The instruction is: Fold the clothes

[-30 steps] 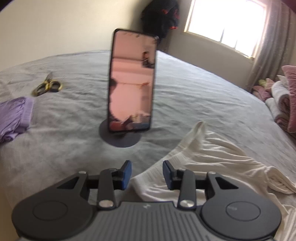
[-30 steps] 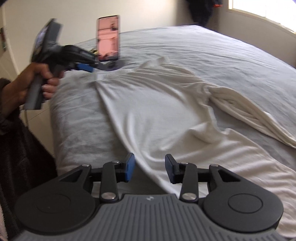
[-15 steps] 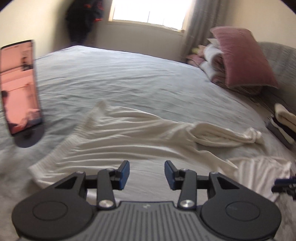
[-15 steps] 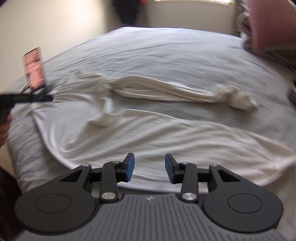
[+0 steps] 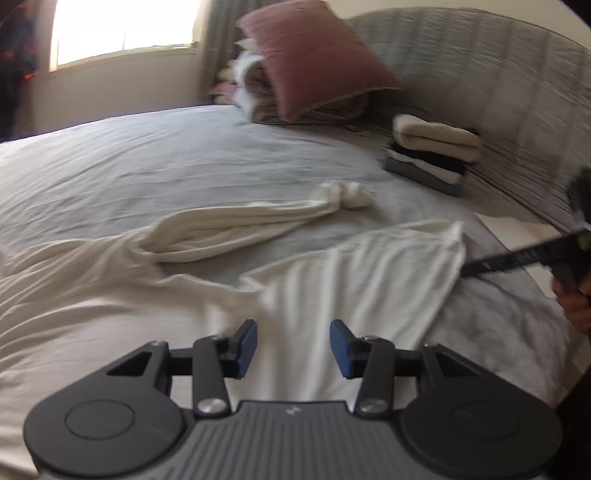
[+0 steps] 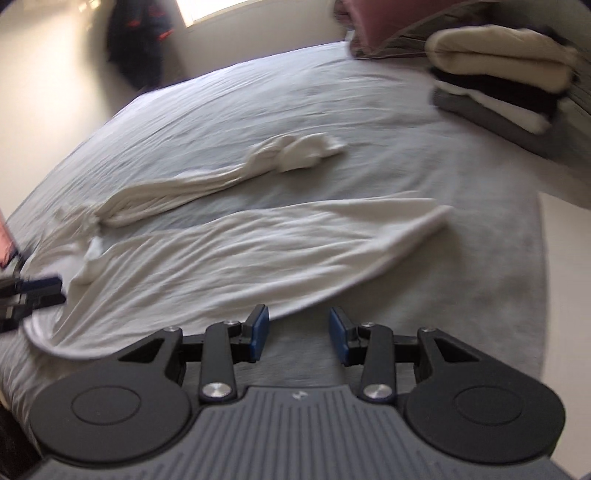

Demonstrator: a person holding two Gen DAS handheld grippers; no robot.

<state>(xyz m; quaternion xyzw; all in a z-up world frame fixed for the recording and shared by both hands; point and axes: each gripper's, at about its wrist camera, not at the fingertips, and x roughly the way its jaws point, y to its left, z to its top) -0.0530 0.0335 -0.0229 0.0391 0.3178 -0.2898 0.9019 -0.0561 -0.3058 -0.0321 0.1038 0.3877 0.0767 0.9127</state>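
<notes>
A cream-white long-sleeved garment (image 5: 343, 288) lies spread and rumpled on the grey bed, with one twisted sleeve (image 5: 236, 229) stretched toward the headboard. My left gripper (image 5: 293, 349) is open just above the garment's body, nothing between its fingers. The same garment (image 6: 236, 262) fills the middle of the right wrist view, its twisted sleeve (image 6: 229, 181) further back. My right gripper (image 6: 298, 338) is open over the bedspread at the garment's near edge, holding nothing. The right gripper also shows at the left wrist view's right edge, the left one at the right wrist view's left edge.
A stack of folded clothes (image 5: 432, 155) sits by the grey headboard (image 5: 498, 74), seen also as a folded stack (image 6: 502, 85). A pink pillow (image 5: 314, 55) leans behind it. A window (image 5: 122, 26) is at the back left. A person's hand (image 5: 576, 306) holds the right tool.
Both views have swung right, toward the headboard: the phone on its stand has left the left wrist view and the folded stack has come in. Both grippers stayed open.
</notes>
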